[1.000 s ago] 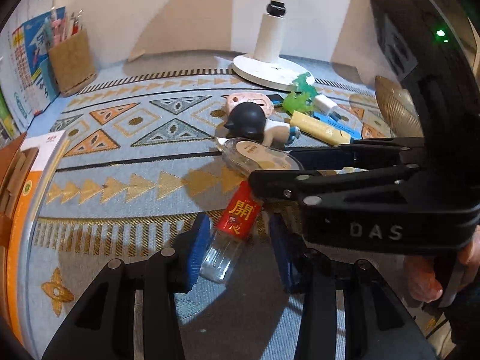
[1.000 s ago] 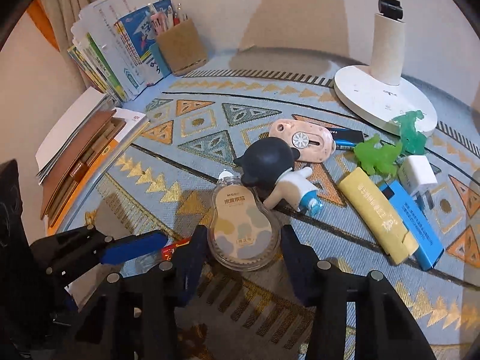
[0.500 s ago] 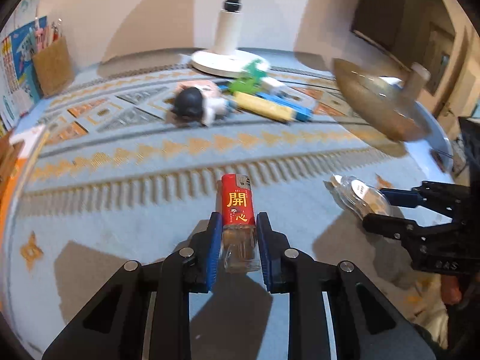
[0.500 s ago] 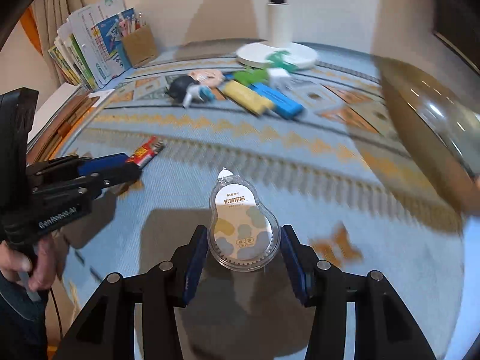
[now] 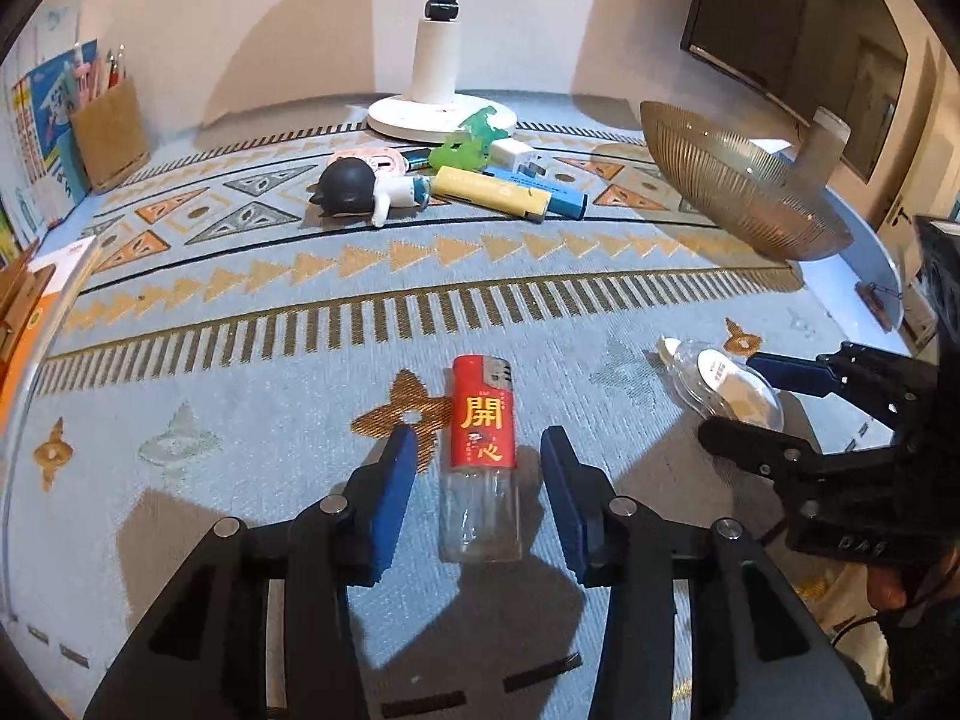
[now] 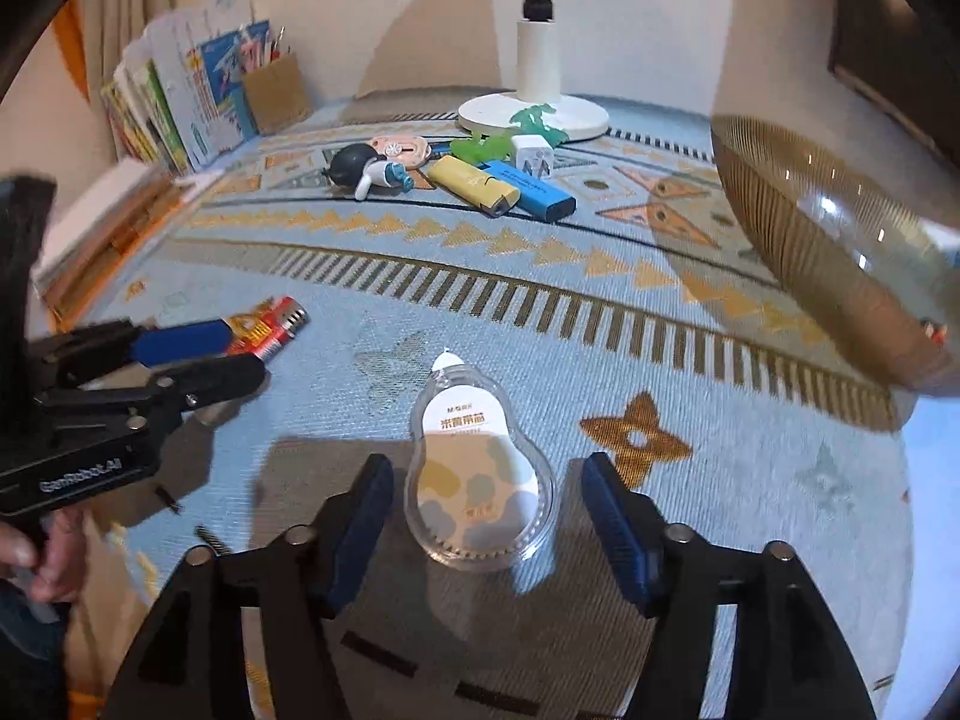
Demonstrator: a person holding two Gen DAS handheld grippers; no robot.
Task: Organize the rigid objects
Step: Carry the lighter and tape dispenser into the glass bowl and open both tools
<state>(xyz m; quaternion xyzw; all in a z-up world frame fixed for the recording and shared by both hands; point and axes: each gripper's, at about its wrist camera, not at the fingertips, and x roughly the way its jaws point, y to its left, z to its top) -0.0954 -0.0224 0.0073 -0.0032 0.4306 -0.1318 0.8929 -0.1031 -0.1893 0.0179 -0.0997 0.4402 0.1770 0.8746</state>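
A red lighter [image 5: 483,433] with gold characters lies on the patterned cloth between the open jaws of my left gripper [image 5: 480,483], not gripped. It also shows in the right wrist view [image 6: 264,330]. A clear pear-shaped correction tape [image 6: 474,474] lies between the open jaws of my right gripper [image 6: 489,510], also released; it shows in the left wrist view [image 5: 726,387]. Both lie near the table's front. A ribbed amber glass bowl [image 5: 738,186] stands at the right.
Farther back lie a black-headed figurine [image 5: 360,189], a yellow lighter [image 5: 489,192], a blue one [image 5: 552,195], a white charger [image 5: 516,156], green toys [image 5: 465,141] and a white fan base [image 5: 441,111]. Books [image 6: 162,114] and a pen holder [image 5: 111,132] stand at the left.
Both grippers carried their objects toward the table's front, set them on the cloth and opened. The lighter and correction tape now lie free between the jaws.
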